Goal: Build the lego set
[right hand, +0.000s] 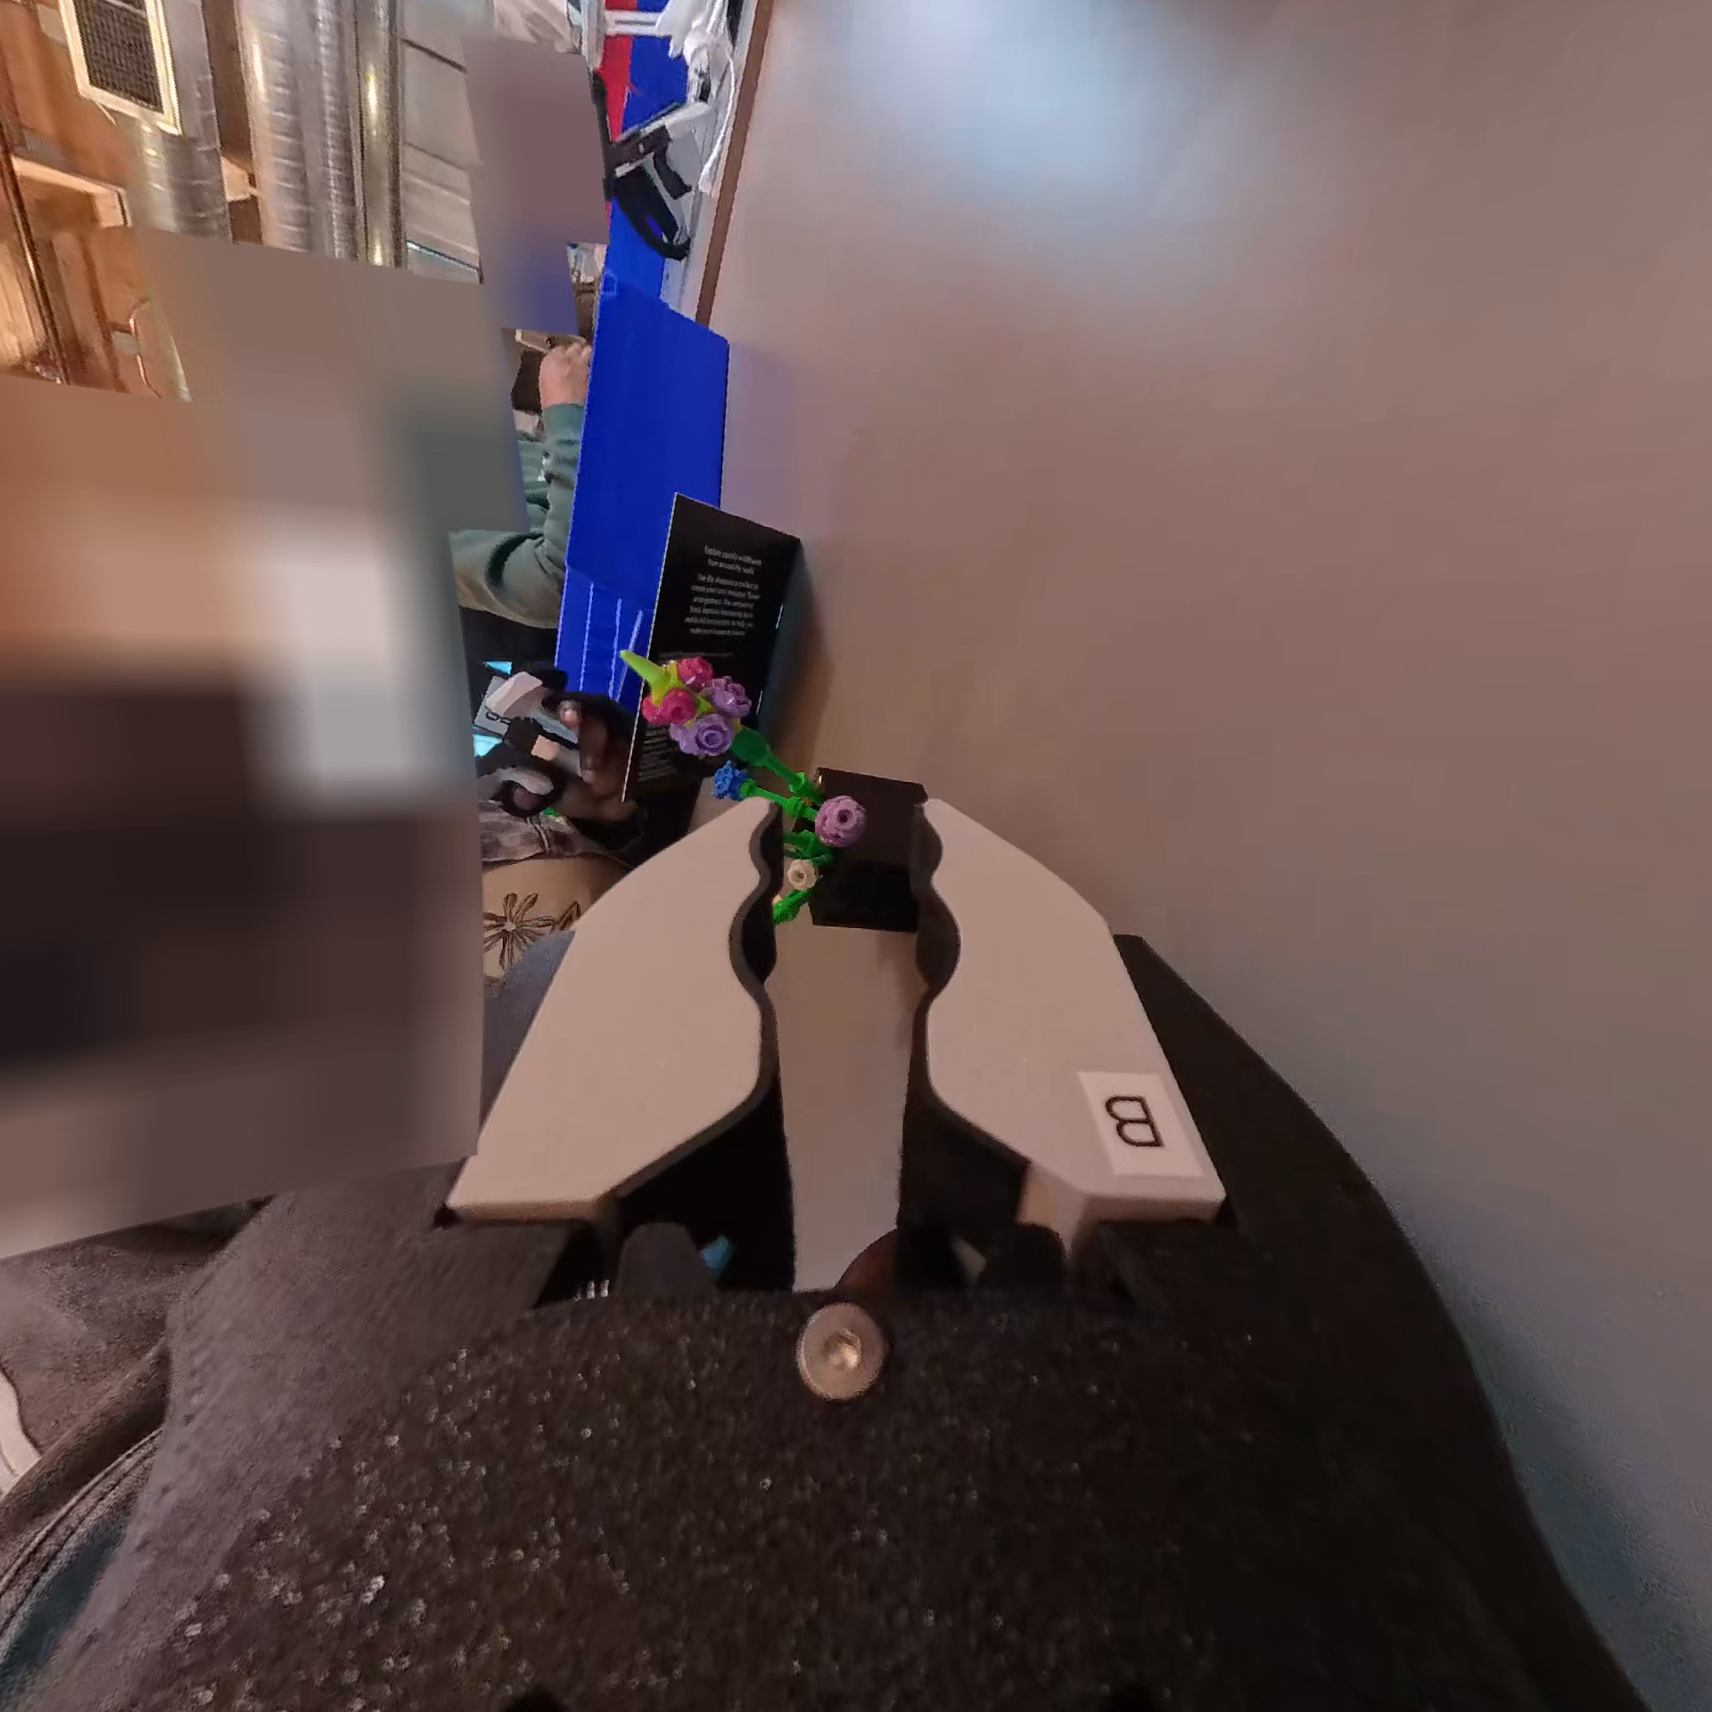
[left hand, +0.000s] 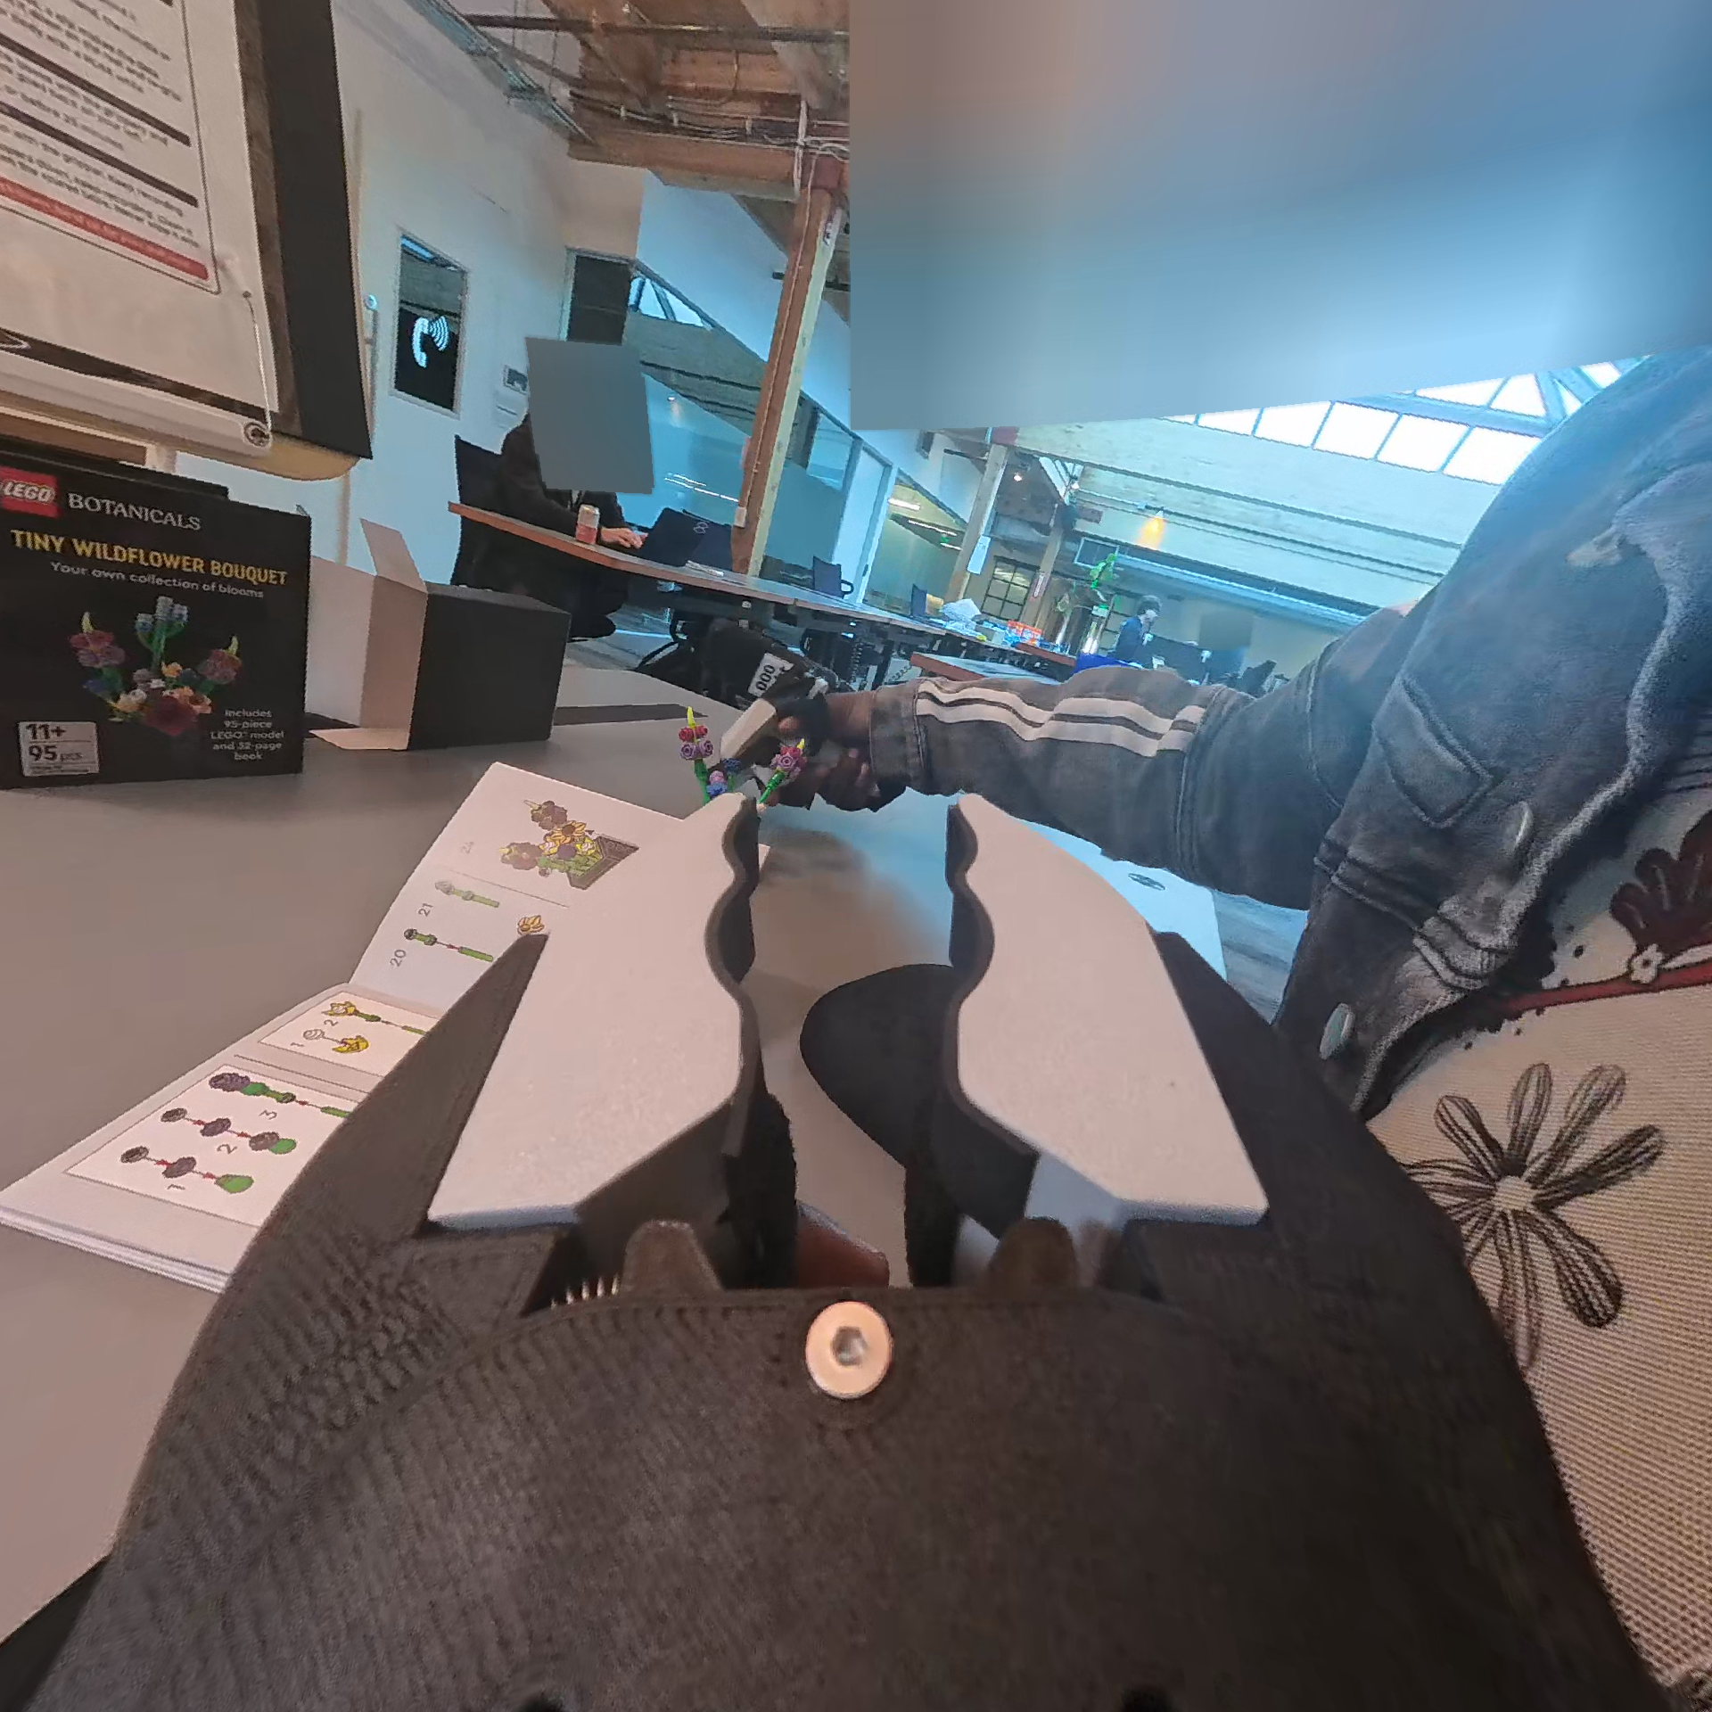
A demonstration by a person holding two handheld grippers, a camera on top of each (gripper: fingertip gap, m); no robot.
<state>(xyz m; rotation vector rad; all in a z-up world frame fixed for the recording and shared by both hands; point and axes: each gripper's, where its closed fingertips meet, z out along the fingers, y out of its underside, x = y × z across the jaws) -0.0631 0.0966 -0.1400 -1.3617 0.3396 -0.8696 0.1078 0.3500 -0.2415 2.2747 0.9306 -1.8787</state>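
Note:
The lego flower bouquet [right hand: 871, 862] has a black base, green stems and purple, pink, blue and white blooms. My right gripper [right hand: 845, 815] is rolled on its side. Its jaws are partly closed around the black base and stems, with one finger against the base. The bouquet [left hand: 697, 752] and the right gripper [left hand: 764, 732], held in a hand, also show far off in the left wrist view. My left gripper [left hand: 850, 824] is open and empty above the grey table [left hand: 139, 880], pointing towards the bouquet. The open instruction booklet [left hand: 389, 1000] lies under its left finger.
The black lego set box [left hand: 153, 630] stands at the back left, with an open black carton [left hand: 445, 667] beside it. A person's denim sleeve [left hand: 1204, 750] crosses the right side. A black box [right hand: 713, 639] and a blue panel [right hand: 639, 445] stand beyond the bouquet. My hands' fingertips stand some 35 cm from each other.

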